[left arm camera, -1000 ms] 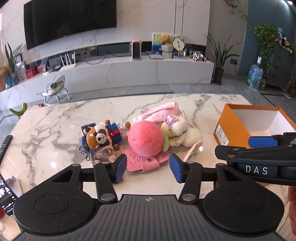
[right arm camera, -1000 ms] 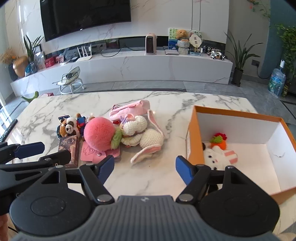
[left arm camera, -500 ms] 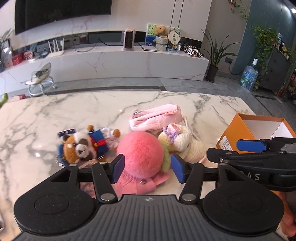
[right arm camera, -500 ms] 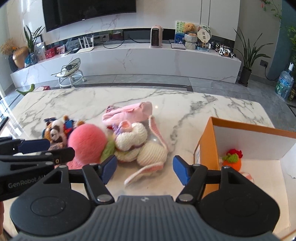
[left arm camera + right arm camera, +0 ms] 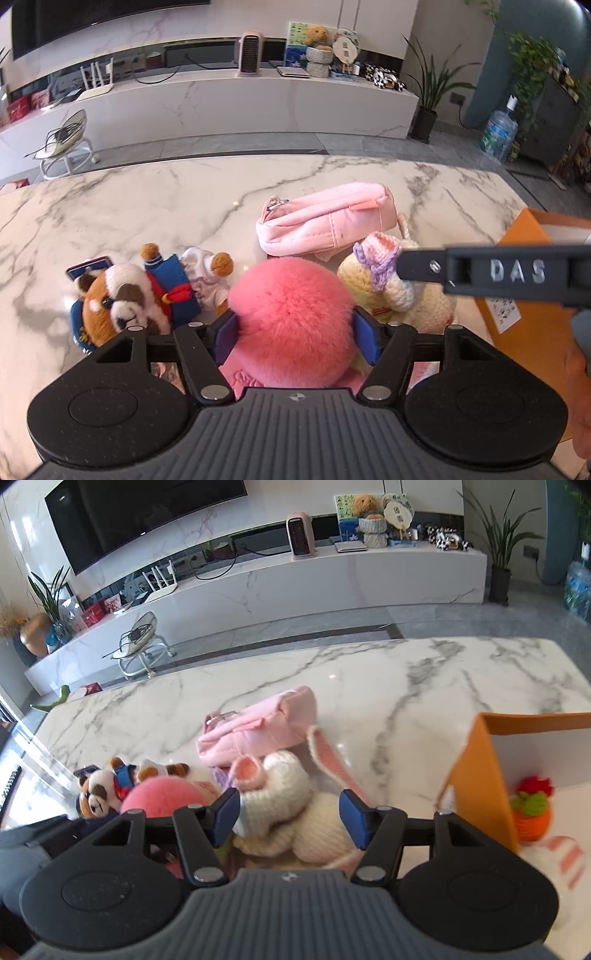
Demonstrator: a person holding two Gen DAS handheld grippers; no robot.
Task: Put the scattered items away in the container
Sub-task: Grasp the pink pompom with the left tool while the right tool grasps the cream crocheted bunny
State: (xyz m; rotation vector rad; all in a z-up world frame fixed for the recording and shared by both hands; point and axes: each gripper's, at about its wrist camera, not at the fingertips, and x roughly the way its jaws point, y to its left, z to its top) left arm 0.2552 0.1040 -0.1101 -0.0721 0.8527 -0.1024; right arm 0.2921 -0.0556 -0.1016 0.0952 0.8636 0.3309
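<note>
A home living room: a wall-mounted television (image 5: 147,513) hangs above a long white marble media console (image 5: 332,576), flanked by potted plants (image 5: 498,542), with a marble-topped table (image 5: 406,672) in the foreground.

Support: white marble table (image 5: 155,206), grey veining. Lying on it, clustered together: pink pouch (image 5: 328,221), pink pompom (image 5: 291,317), cream crochet rabbit (image 5: 288,805), raccoon plush (image 5: 122,302). Orange box (image 5: 480,786) stands at the table's right, near the rabbit.
</note>
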